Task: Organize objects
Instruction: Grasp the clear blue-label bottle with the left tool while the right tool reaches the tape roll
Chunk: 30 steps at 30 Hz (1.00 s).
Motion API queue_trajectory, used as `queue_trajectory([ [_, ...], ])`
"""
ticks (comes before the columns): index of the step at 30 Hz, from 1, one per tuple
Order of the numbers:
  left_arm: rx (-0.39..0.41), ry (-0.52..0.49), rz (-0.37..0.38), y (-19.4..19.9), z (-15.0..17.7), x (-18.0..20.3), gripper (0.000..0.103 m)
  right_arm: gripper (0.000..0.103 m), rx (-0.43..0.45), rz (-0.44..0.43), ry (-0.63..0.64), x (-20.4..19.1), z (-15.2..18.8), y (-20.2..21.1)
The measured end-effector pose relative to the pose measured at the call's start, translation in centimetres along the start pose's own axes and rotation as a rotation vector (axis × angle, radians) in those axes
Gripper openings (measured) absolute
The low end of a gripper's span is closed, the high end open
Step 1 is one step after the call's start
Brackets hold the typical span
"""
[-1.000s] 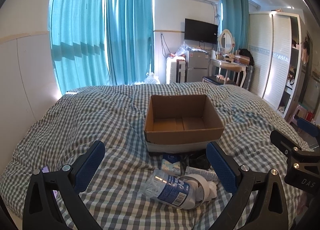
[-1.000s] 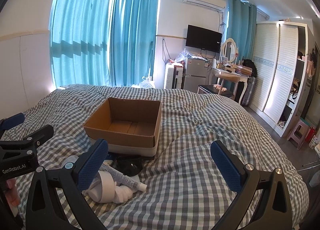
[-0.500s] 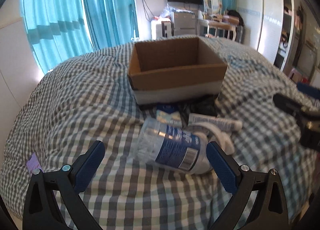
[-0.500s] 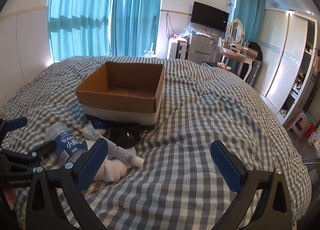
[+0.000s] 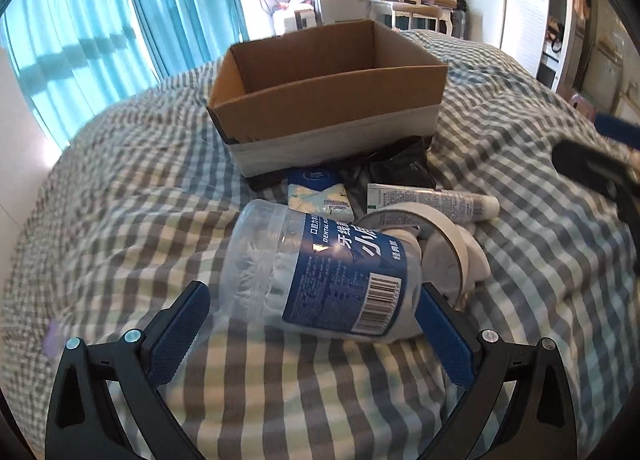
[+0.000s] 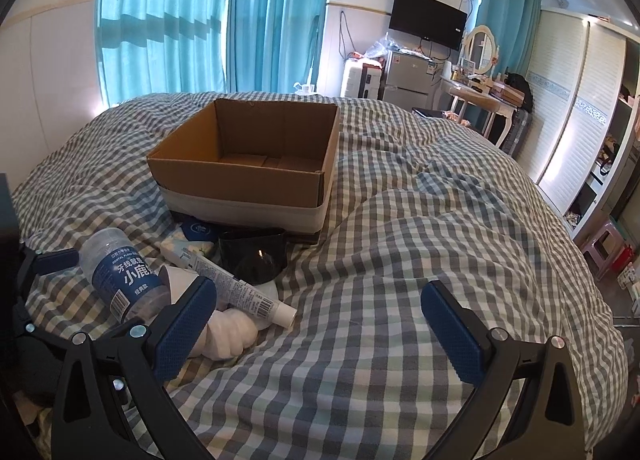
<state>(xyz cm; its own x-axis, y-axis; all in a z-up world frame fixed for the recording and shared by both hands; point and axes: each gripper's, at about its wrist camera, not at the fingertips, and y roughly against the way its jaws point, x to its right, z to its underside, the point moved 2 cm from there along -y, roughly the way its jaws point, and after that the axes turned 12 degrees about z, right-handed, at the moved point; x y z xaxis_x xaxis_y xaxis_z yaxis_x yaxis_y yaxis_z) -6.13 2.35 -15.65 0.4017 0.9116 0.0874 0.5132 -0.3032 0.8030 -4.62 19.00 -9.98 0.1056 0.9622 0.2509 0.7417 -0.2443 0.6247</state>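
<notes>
On the bed with the soft grey-and-white checked quilt point(image 6: 400, 260) stands an open brown cardboard box point(image 6: 248, 164) with a pale band around its base, and a small heap of things lies just in front of it. The left gripper point(image 5: 316, 324) has its jaws wide open on both sides of a clear plastic jar with a blue printed label point(image 5: 324, 272), which lies on its side; whether the blue ribbed pads point(image 5: 180, 336) touch it, I cannot tell. The right gripper point(image 6: 320, 324) also has its jaws wide open, holding nothing, over the quilt beside a thin white tube point(image 6: 240, 288) and a shiny black pouch point(image 6: 256, 256).
</notes>
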Motion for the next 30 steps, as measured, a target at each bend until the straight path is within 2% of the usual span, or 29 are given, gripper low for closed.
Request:
queue_trajectory([
  [3, -0.014, 0.049, 0.066, -0.6, -0.1, -1.0, 0.099, 0.103, -0.011, -0.018, 0.005, -0.6, -0.1, -0.3],
  [8, 0.027, 0.097, 0.08, 0.7, 0.1, -1.7, 0.099, 0.103, -0.022, -0.045, 0.015, -1.8, -0.4, -0.5],
  [10, 0.055, 0.111, 0.058, 2.0, 0.1, -2.0, 0.098, 0.103, -0.024, -0.057, 0.029, -2.4, -0.6, -0.5],
  [14, 0.093, 0.128, -0.033, 3.8, -0.1, -3.6, 0.097, 0.103, -0.038, -0.046, 0.066, -3.9, -0.7, -0.7],
  [20, 0.136, 0.2, -0.045, 5.2, 0.2, -6.4, 0.097, 0.099, -0.086, -0.091, 0.086, -5.7, -0.2, -2.1],
  [22, 0.145, 0.215, -0.041, 5.4, 0.2, -7.0, 0.097, 0.094, -0.102, -0.114, 0.1, -6.5, -0.1, -2.7],
  [25, 0.151, 0.218, -0.041, 5.5, 0.1, -7.4, 0.097, 0.08, -0.134, -0.154, 0.126, -8.0, 0.2, -3.5],
  [27, 0.151, 0.217, -0.04, 5.3, 0.1, -7.5, 0.097, 0.064, -0.161, -0.175, 0.148, -8.9, 0.4, -4.2],
  [28, 0.149, 0.214, -0.041, 5.4, 0.1, -7.4, 0.097, 0.06, -0.172, -0.184, 0.156, -9.3, 0.6, -4.5],
  [30, 0.15, 0.212, -0.042, 5.4, 0.1, -7.4, 0.097, 0.045, -0.192, -0.197, 0.171, -9.8, 1.0, -4.9],
])
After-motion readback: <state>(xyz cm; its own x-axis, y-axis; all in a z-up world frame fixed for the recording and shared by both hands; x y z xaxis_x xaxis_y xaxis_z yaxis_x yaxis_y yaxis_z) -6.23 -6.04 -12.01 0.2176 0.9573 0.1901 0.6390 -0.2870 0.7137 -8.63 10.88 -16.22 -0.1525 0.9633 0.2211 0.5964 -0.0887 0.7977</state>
